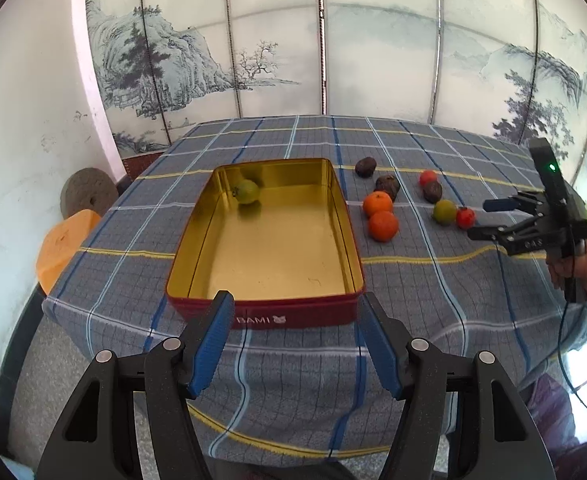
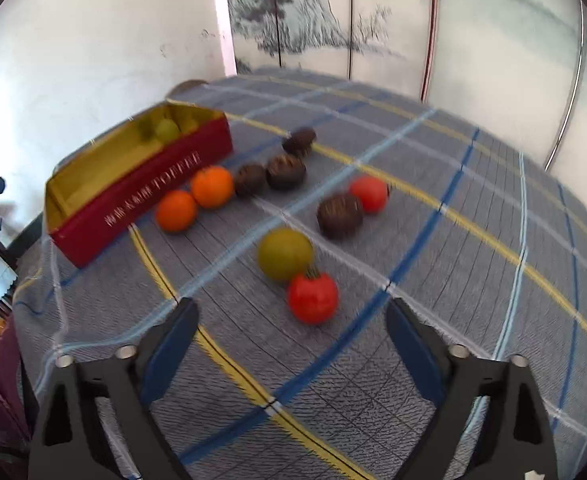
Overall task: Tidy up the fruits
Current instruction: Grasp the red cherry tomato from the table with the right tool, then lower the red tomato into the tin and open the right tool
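A red tin [image 1: 261, 316] with a gold inside stands on the checked cloth, with one green fruit [image 1: 246, 191] in its far left corner. My left gripper [image 1: 296, 308] hangs open and empty just before the tin's near wall. Right of the tin lie two oranges [image 1: 378, 203], several dark brown fruits [image 1: 387, 185], two red tomatoes [image 1: 465, 217] and an olive-green fruit [image 1: 445, 211]. My right gripper [image 2: 292, 308] is open, nothing between its fingers; a red tomato [image 2: 312, 298] lies just ahead of it, touching the olive-green fruit [image 2: 285, 254].
An orange stool [image 1: 63, 246] and a round stone [image 1: 88, 192] stand off the table's left edge. A painted screen [image 1: 333, 40] backs the table. A person's hand [image 1: 585, 272] and a cable are at the right. The cloth [image 2: 473, 240] runs on to the right of the fruits.
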Tool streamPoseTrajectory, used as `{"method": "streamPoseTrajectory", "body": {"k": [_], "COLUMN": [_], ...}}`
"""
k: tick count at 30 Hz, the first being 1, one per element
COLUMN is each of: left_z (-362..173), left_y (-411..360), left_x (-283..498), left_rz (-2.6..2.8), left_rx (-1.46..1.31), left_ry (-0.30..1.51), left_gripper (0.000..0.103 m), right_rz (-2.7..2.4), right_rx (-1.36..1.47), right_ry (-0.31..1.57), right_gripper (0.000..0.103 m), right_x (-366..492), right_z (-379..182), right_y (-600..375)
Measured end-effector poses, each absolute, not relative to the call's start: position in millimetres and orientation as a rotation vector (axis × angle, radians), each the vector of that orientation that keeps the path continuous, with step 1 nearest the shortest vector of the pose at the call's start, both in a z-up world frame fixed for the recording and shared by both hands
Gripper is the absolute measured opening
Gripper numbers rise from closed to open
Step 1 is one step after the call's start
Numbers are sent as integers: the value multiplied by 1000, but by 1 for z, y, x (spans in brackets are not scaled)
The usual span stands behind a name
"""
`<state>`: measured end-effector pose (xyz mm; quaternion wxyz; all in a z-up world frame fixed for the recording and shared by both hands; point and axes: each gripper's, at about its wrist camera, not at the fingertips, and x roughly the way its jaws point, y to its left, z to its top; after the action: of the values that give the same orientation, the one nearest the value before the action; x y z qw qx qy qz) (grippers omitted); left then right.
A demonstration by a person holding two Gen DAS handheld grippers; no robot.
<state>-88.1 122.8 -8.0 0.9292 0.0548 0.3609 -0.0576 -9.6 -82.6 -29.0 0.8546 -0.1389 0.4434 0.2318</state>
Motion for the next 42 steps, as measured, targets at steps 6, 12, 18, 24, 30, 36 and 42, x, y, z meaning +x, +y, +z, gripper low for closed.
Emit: {"method": "streamPoseTrajectory", "body": {"k": [6, 12, 18, 24, 30, 36, 42], "left_z": [-11, -14, -12, -4, 5, 1, -9], "left_y": [110, 104, 109, 120, 133, 144, 161], "left_x": [-93, -88, -88, -90, -98, -98, -92], "left_rz": [-164, -186, -187, -163, -96, -21, 18], "left_rx": [138, 139, 116, 73, 96, 135, 120], "left_ry": [743, 781, 775, 745, 714, 737, 783], "left_gripper": [65, 65, 65, 65, 65, 65, 65], "right_rz": [473, 498, 489, 636, 807, 860, 827], "right_rx": [-301, -323, -299, -274, -297, -344, -367], "right_ry": [957, 1014, 975, 889, 878, 976, 1064], "right_gripper": [79, 47, 26, 26, 27, 27, 27], "right_x": [2, 18, 1, -14, 4, 29, 55], "right_z": [-39, -50, -24, 29, 40, 4, -26], "right_y": [-86, -81, -79, -26, 66, 140, 180]}}
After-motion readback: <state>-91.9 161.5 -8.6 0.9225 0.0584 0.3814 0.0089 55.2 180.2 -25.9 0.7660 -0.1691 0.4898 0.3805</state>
